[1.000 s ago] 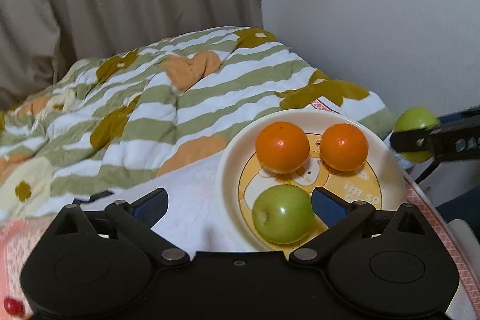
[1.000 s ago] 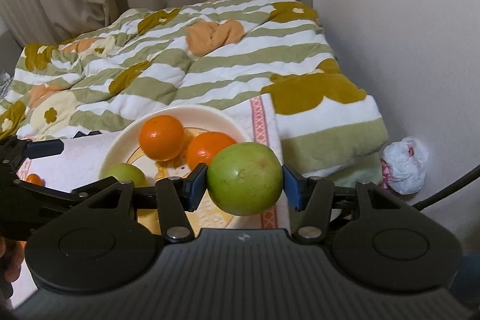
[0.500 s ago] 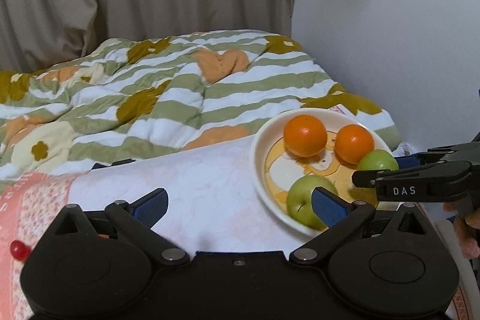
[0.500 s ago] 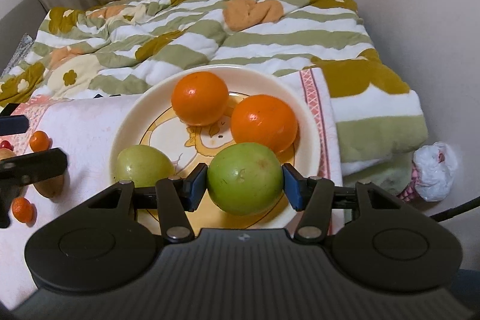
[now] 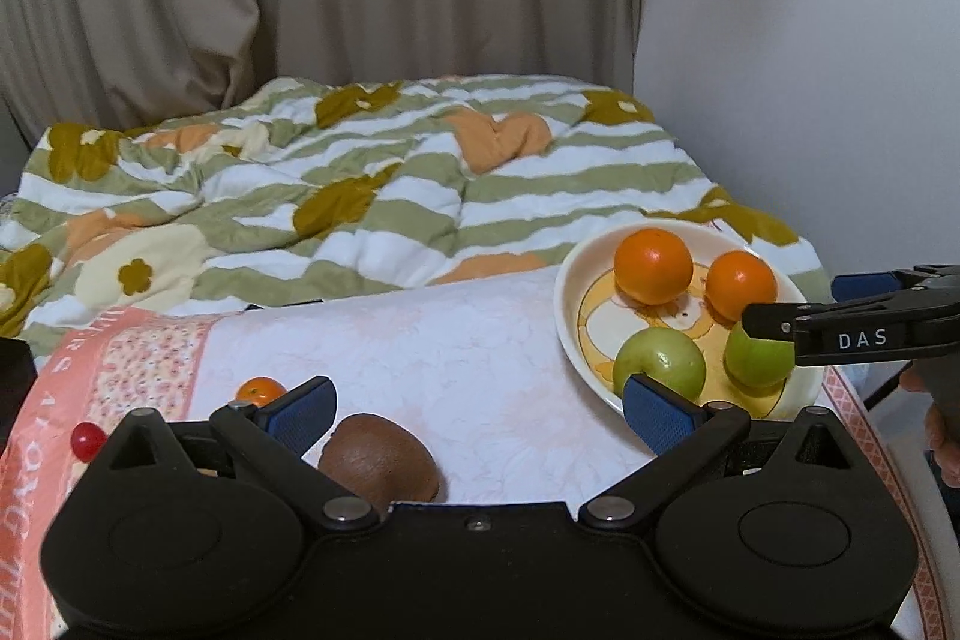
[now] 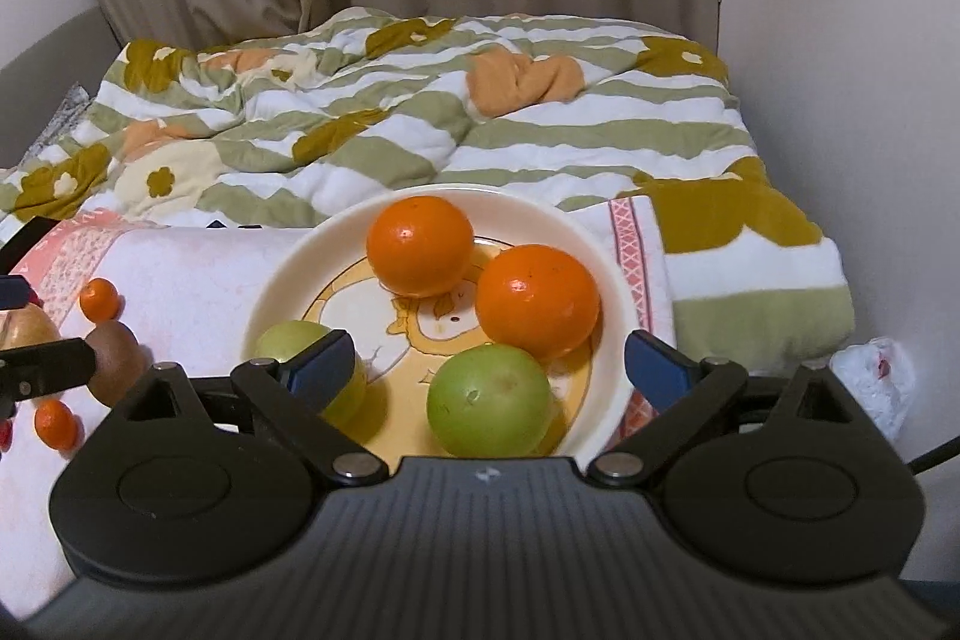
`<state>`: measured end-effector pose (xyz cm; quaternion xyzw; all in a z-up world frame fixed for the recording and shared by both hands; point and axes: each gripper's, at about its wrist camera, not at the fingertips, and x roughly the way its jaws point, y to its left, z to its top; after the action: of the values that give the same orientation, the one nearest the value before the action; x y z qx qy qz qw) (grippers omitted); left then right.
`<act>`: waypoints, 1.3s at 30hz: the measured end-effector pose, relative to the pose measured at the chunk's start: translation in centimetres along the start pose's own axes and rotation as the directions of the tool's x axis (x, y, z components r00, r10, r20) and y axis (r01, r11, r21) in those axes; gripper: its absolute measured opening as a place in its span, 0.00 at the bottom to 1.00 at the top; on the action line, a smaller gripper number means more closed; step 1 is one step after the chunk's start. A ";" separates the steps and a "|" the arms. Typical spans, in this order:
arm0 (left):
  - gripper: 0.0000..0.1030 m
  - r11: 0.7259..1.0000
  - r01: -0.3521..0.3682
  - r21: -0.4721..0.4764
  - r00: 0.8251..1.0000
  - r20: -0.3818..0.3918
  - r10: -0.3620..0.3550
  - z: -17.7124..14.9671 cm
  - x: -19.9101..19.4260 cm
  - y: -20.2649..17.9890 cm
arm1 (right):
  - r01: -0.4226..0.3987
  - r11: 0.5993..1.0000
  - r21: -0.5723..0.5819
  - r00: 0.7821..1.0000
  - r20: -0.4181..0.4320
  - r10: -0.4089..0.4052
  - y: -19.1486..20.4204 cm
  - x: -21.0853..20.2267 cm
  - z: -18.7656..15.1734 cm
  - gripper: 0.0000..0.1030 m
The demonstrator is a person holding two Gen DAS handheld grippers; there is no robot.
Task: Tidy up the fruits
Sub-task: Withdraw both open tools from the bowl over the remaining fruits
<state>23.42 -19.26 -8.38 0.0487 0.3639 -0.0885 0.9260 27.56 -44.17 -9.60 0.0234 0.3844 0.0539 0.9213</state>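
Note:
A cream plate on the pink-and-white cloth holds two oranges and two green fruits. One green fruit lies on the plate between the pads of my right gripper, whose jaws are opening; neither pad touches it. The other green fruit is partly behind the left pad. My left gripper is open and holds nothing, over the cloth left of the plate. A brown kiwi lies just below its left finger, a small orange beside that finger.
A red cherry tomato lies at the cloth's left edge. Another small orange lies near the kiwi. A striped floral quilt covers the bed behind. Wall on the right, with a white bag below it; curtains behind.
My right gripper came down over the plate and let go of the green fruit, which now rests there. My left gripper drew back to the left, bringing the kiwi and small orange into view.

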 end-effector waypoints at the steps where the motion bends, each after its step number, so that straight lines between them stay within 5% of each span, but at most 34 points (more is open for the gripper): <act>1: 1.00 1.000 -0.003 -0.006 1.000 0.007 0.003 -0.1 -0.4 0.0 | -0.003 1.000 0.002 1.000 0.004 0.003 -0.1 -0.4 0.0 1.00; 15: 1.00 0.996 -0.029 -0.080 0.994 0.106 0.038 -1.4 -8.0 -0.2 | 0.016 0.999 -0.051 0.997 0.071 -0.013 1.1 -9.0 -0.2 1.00; 23: 1.00 0.987 -0.107 -0.122 0.987 0.110 0.121 -3.4 -12.7 0.7 | -0.028 0.996 -0.088 0.996 0.082 0.035 2.8 -13.2 -0.8 1.00; 33: 1.00 0.957 -0.237 -0.169 0.965 0.075 0.252 -7.0 -16.2 5.9 | -0.111 0.990 -0.086 0.991 0.062 0.116 7.2 -15.0 -2.5 1.00; 39: 1.00 0.956 -0.237 -0.174 0.967 0.055 0.250 -8.8 -16.4 10.4 | -0.125 0.988 -0.095 0.990 0.045 0.130 12.1 -14.8 -3.4 1.00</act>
<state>7.87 -5.63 -3.32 0.0123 0.3256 0.0550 0.9438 13.80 -33.87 -0.56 0.0067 0.3555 0.1299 0.9256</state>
